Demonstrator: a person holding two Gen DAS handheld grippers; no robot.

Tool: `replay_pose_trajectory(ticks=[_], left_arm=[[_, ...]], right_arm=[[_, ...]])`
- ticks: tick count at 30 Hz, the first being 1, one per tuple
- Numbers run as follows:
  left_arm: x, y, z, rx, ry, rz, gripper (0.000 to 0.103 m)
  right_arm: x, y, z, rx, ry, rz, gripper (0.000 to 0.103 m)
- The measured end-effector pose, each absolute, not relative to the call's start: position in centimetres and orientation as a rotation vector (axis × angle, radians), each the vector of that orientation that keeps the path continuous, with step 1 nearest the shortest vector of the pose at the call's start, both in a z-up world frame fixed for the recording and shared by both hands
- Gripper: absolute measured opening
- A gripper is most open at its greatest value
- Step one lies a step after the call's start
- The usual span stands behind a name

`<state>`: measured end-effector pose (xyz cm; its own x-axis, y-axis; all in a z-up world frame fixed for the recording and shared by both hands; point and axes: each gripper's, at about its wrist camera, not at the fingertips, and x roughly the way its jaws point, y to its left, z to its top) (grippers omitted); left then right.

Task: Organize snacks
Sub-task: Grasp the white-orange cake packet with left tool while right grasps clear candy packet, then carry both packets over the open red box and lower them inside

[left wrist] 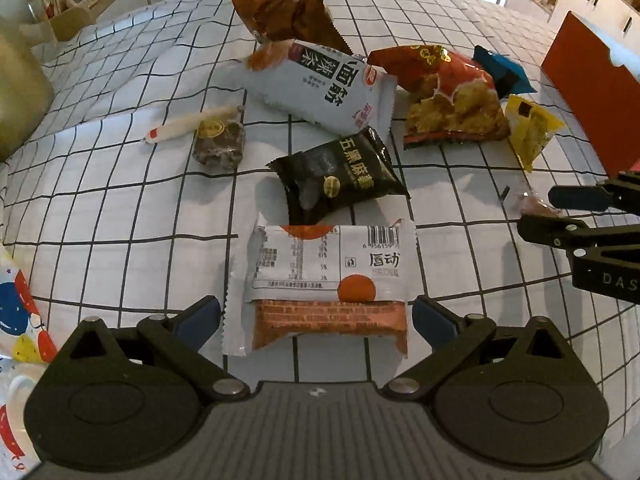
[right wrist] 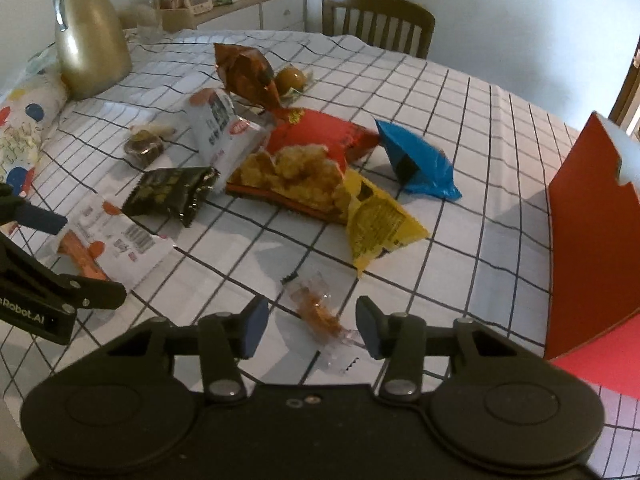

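Note:
Several snack packets lie on the checked tablecloth. My left gripper is open, its jaws either side of the near end of a white and orange packet, which also shows in the right wrist view. Beyond it lie a black packet and a white packet with black characters. My right gripper is open around a small clear wrapper with an orange snack. A red chip bag, a yellow packet and a blue packet lie ahead of it.
A red box stands open at the right edge of the table. A gold jug stands at the far left. A patterned bag lies at the left edge. A wooden chair is behind the table.

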<state>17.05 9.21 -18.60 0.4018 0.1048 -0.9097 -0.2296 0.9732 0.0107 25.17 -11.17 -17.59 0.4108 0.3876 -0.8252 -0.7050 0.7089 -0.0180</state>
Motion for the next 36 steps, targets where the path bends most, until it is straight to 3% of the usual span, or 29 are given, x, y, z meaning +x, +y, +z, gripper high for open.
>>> replay_pose_trajectory(ticks=[6, 9, 16, 36], left_arm=[[17.4, 9.1, -18.7, -0.130, 1.120, 0.225, 0.102], [17.4, 9.2, -18.8, -0.138, 1.122, 0.229, 0.093], [16.8, 9.0, -18.3, -0.141, 1.107, 0.229, 0.069], [11.6, 6.1, -11.0, -0.140, 0.981, 0.048, 0.067]], right_arm=[[25.1, -11.3, -18.0, -0.410, 0.912, 0.695, 0.027], [25.0, -11.3, -18.0, -0.409, 0.910, 0.672, 0.017], [23.9, -11.2, -17.5, -0.399, 0.896, 0.615, 0.015], [15.3, -13.3, -9.0, -0.222, 0.815, 0.513, 0.015]])
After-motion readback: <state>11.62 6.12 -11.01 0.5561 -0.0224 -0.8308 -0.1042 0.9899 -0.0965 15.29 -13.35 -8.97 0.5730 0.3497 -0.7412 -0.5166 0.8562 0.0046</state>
